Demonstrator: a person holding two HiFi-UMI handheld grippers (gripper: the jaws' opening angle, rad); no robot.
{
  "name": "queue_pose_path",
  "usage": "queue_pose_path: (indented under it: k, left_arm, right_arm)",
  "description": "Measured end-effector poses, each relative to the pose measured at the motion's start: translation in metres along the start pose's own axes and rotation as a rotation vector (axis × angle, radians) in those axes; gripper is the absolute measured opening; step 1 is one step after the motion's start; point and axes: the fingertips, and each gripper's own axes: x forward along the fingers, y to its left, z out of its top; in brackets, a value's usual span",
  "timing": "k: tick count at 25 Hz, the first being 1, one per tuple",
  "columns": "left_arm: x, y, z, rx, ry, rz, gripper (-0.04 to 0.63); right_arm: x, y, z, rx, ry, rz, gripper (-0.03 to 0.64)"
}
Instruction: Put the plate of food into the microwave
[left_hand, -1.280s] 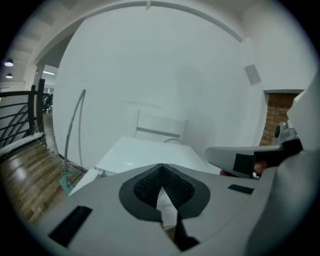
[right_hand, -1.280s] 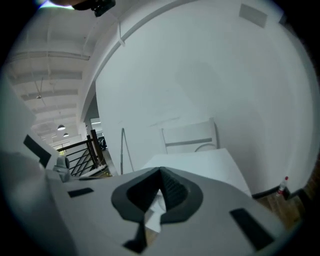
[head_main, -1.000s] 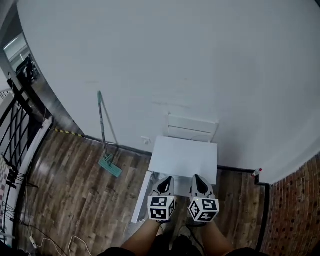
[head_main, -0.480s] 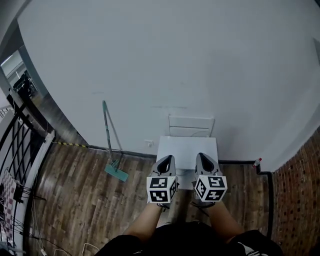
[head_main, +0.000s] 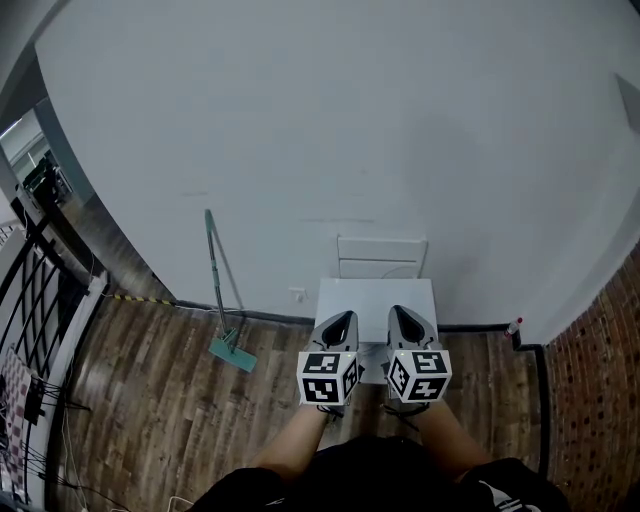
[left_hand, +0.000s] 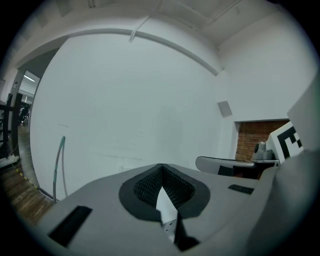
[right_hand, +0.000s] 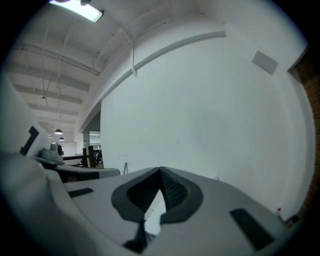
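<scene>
No plate of food and no microwave shows in any view. In the head view my left gripper (head_main: 340, 320) and right gripper (head_main: 400, 314) are held side by side at waist height, pointing forward over a small white table (head_main: 375, 292) that stands against the white wall. Both are shut with nothing between the jaws. In the left gripper view the left gripper (left_hand: 161, 168) has its tips meeting, facing the bare wall. The right gripper (right_hand: 160, 171) in its own view is the same, its jaws closed to a point.
A green mop (head_main: 222, 300) leans on the wall left of the table. A white panel (head_main: 380, 256) sits behind the table. A black railing (head_main: 40, 290) runs at far left. Brick (head_main: 595, 400) lies at right, near a small red-capped item (head_main: 514, 325). The floor is wood.
The head view has tilted up and pulled back, so the table looks smaller and farther. Both grippers have risen slightly and stay side by side, shut.
</scene>
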Motion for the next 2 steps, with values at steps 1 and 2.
queue_pose_path:
  k: [1,2]
  left_arm:
    - [0.0000,0.0007,-0.0005,-0.007,-0.001,-0.002,-0.003]
    - [0.0000,0.0013,-0.0011,-0.014,-0.002,-0.004,-0.003]
  right_arm:
    - [0.0004,0.0006,-0.0013,-0.002,0.001,0.001,0.006]
    - [0.0007,0.0012,-0.0027,-0.003,0.003,0.001,0.006]
